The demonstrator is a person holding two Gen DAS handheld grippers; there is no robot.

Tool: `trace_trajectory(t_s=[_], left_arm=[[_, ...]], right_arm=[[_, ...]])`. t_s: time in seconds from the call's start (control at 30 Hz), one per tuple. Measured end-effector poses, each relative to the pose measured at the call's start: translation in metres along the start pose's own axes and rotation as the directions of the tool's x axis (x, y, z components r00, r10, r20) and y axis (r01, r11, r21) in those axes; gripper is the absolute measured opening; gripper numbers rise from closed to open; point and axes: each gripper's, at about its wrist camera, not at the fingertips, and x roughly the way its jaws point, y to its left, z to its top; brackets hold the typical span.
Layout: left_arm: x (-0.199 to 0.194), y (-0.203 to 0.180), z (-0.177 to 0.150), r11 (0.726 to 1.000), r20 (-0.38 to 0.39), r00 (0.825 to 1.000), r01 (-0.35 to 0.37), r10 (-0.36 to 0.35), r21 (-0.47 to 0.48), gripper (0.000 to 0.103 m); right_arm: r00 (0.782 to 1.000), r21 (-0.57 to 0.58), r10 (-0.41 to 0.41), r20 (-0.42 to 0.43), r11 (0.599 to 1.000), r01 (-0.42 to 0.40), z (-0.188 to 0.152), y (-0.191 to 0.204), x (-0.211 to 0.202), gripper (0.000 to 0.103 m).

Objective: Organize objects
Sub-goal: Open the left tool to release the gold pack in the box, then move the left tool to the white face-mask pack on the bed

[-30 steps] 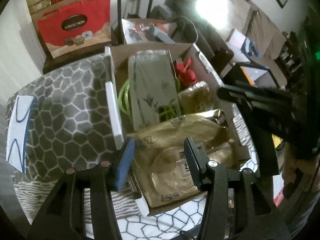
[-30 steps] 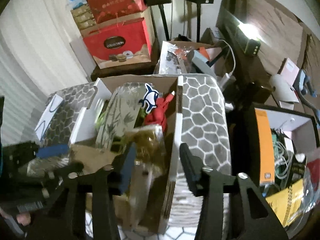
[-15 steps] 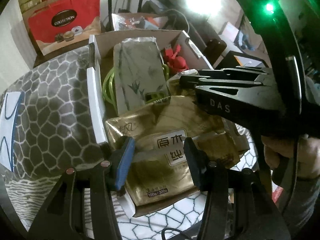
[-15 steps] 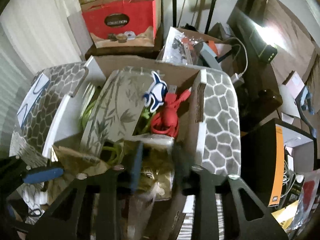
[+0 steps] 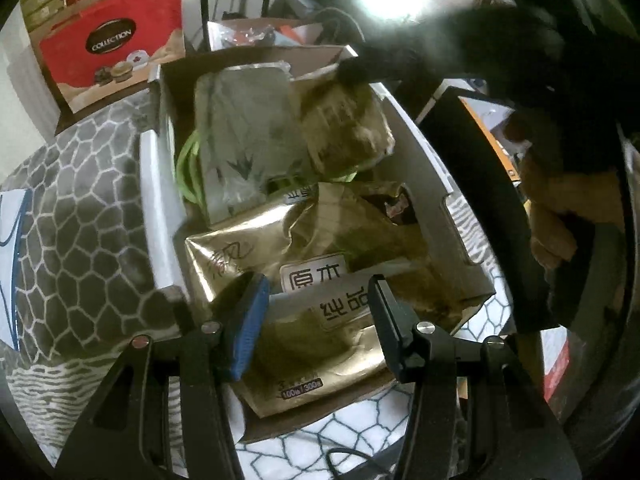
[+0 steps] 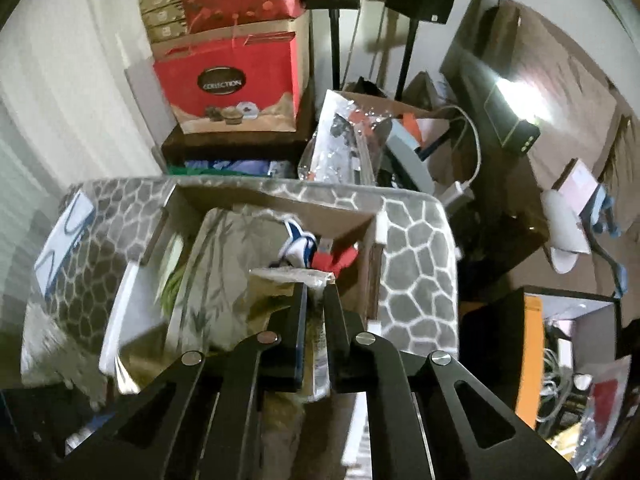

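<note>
A cardboard box (image 5: 430,172) on a patterned grey cloth holds several packs. My left gripper (image 5: 316,300) is open, its fingers either side of a gold tissue pack (image 5: 320,332) at the box's near end. My right gripper (image 6: 316,300) is shut on the edge of a smaller gold pack (image 6: 280,284), seen lifted at the box's far right in the left wrist view (image 5: 344,124). A grey bamboo-print pack (image 5: 244,132) lies at the back, over green cord (image 5: 188,172). A red toy (image 6: 340,258) and a blue-white sticker (image 6: 298,242) sit behind the held pack.
A red gift box (image 5: 112,52) stands on a dark shelf behind the table. A white paper with blue lines (image 5: 12,232) lies on the cloth at the left. A black box with an orange panel (image 6: 536,356) and clutter crowd the right side.
My right gripper has closed on the smaller gold pack and lifted it toward the box's far right. My left gripper has stayed open over the large gold pack.
</note>
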Motion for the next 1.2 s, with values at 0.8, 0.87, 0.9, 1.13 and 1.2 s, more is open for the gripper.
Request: trace_trajectory(t_s=[0.8, 0.87, 0.9, 1.13, 1.2], left_arm=[[-0.087, 0.105, -0.003, 0.984, 0.152, 0.987, -0.03, 0.057, -0.173, 0.065], [-0.092, 0.126, -0.011, 0.977, 0.149, 0.983, -0.078, 0.109, -0.197, 0.067], [-0.092, 0.139, -0.014, 0.972, 0.146, 0.98, -0.106, 0.138, -0.212, 0.069], [-0.097, 0.229, -0.043, 0.912, 0.097, 0.943, -0.275, 0.317, -0.305, 0.07], [-0.095, 0.252, -0.049, 0.899, 0.086, 0.936, -0.298, 0.341, -0.321, 0.071]], right_arm=[[0.995, 0.031, 0.06, 0.083, 0.998, -0.063, -0.06, -0.006, -0.06, 0.046], [0.994, 0.041, 0.075, 0.077, 0.996, -0.078, -0.068, -0.008, -0.06, 0.046], [0.994, 0.045, 0.082, 0.075, 0.995, -0.086, -0.072, -0.008, -0.06, 0.046], [0.994, 0.057, 0.08, 0.072, 0.995, -0.084, -0.093, -0.009, -0.061, 0.05], [0.994, 0.06, 0.078, 0.073, 0.995, -0.083, -0.096, -0.01, -0.061, 0.052]])
